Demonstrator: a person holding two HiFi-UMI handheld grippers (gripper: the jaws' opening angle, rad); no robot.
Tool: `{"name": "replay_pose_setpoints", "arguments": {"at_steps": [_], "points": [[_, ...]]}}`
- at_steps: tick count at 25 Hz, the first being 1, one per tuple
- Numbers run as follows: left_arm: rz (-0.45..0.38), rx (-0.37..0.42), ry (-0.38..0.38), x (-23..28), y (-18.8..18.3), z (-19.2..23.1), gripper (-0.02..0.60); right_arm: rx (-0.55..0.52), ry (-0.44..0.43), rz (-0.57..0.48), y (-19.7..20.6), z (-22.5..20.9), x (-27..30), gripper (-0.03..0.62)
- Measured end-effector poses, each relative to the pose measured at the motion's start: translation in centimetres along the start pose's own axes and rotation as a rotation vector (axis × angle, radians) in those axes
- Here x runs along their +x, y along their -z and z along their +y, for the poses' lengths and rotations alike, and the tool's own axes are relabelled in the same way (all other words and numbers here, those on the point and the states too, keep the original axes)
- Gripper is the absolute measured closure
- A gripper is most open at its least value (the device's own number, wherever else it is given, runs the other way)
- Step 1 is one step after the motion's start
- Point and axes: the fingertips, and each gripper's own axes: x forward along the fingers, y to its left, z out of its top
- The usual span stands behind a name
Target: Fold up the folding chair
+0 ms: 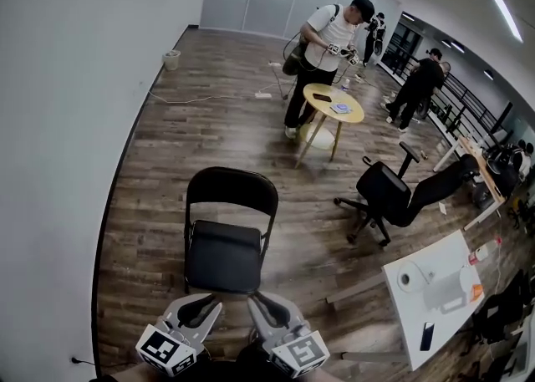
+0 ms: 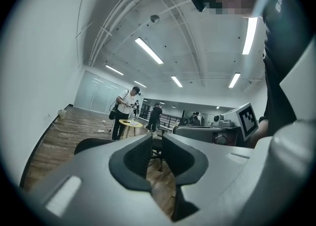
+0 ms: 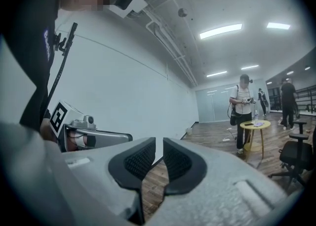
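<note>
The black folding chair (image 1: 224, 257) stands unfolded on the wood floor in the head view, its seat down and its backrest (image 1: 231, 188) on the far side. Just in front of the seat's near edge are my left gripper (image 1: 206, 303) and my right gripper (image 1: 262, 299), side by side and apart from the chair. Both point level at it. In the left gripper view the left gripper (image 2: 157, 143) shows a narrow gap with nothing between its pads, and the chair's backrest (image 2: 91, 144) lies beyond it. The right gripper (image 3: 159, 146) stands the same way, empty.
A white wall runs along the left. A person (image 1: 322, 46) stands by a round yellow table (image 1: 333, 103) beyond the chair. A black office chair (image 1: 393, 196) leans back at the right. A white table (image 1: 443, 292) with a paper roll is at the near right.
</note>
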Motion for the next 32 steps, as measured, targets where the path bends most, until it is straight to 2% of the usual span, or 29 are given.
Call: {"name": "replay_pose_setpoints", "arguments": {"at_steps": [8,13,21,26,32], "points": [[0.027,0.013,-0.097,5.4,0.3,0.8,0.502,0.01,-0.118,0.015,0.2,-5.6,1.6,0.551],[0.04,-0.009,-0.155,8.9,1.1,1.3,0.477,0.027,-0.183,0.015,0.6,-9.7,2.7,0.546],[0.042,-0.023,-0.306,11.6,1.0,1.6,0.44,0.058,-0.257,0.077,3.3,-15.0,2.9,0.533],[0.047,-0.048,-0.358,10.9,2.3,2.6,0.422,0.051,-0.277,0.084,3.4,-16.2,4.1,0.53],[0.049,-0.098,-0.361,10.5,3.2,4.2,0.399,0.032,-0.286,0.097,2.8,-15.8,5.7,0.523]]}}
